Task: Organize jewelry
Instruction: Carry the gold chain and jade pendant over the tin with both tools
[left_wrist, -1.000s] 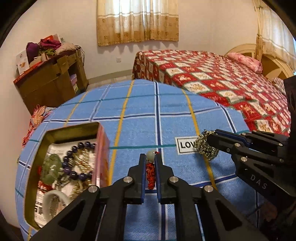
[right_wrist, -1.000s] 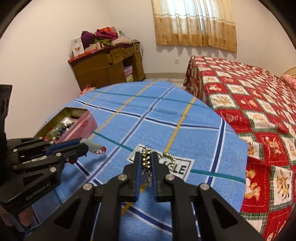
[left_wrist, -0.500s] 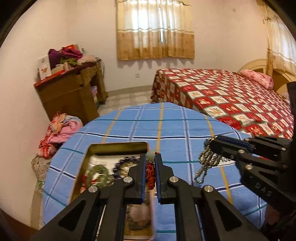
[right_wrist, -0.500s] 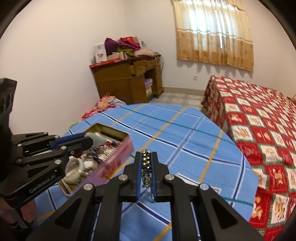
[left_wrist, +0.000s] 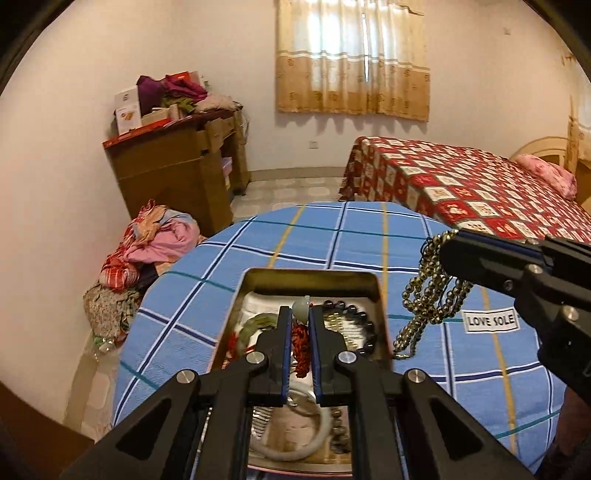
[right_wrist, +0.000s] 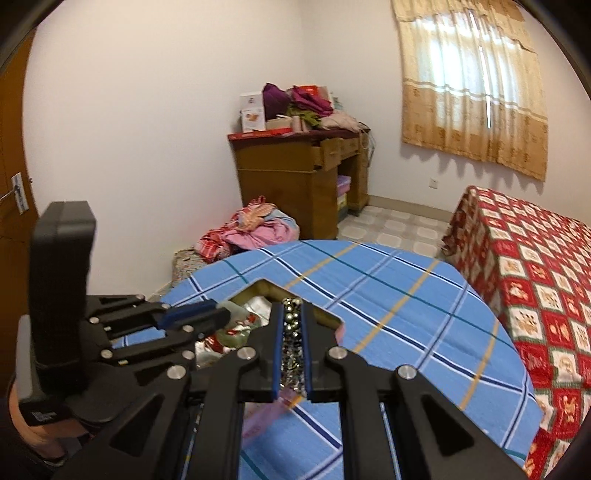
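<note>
An open metal tin (left_wrist: 314, 275) with several bracelets and beads sits on the blue checked tablecloth (left_wrist: 332, 236). My left gripper (left_wrist: 298, 317) is shut on a red cord charm with a pale jade bead (left_wrist: 300, 341) and holds it above the tin. My right gripper (right_wrist: 292, 314) is shut on a gold bead chain (left_wrist: 428, 295), which hangs over the tin's right rim. In the right wrist view the chain (right_wrist: 291, 343) shows between the fingers and the tin (right_wrist: 266, 288) lies just beyond.
A "LOVE SOLE" label (left_wrist: 490, 320) lies on the cloth right of the tin. A wooden desk (left_wrist: 177, 173) with clutter stands by the wall, a clothes pile (left_wrist: 147, 243) on the floor, a red patterned bed (left_wrist: 461, 192) to the right.
Both grippers have lifted and moved left with their pieces, from over the bare cloth near the label to above the tin. Both stay shut.
</note>
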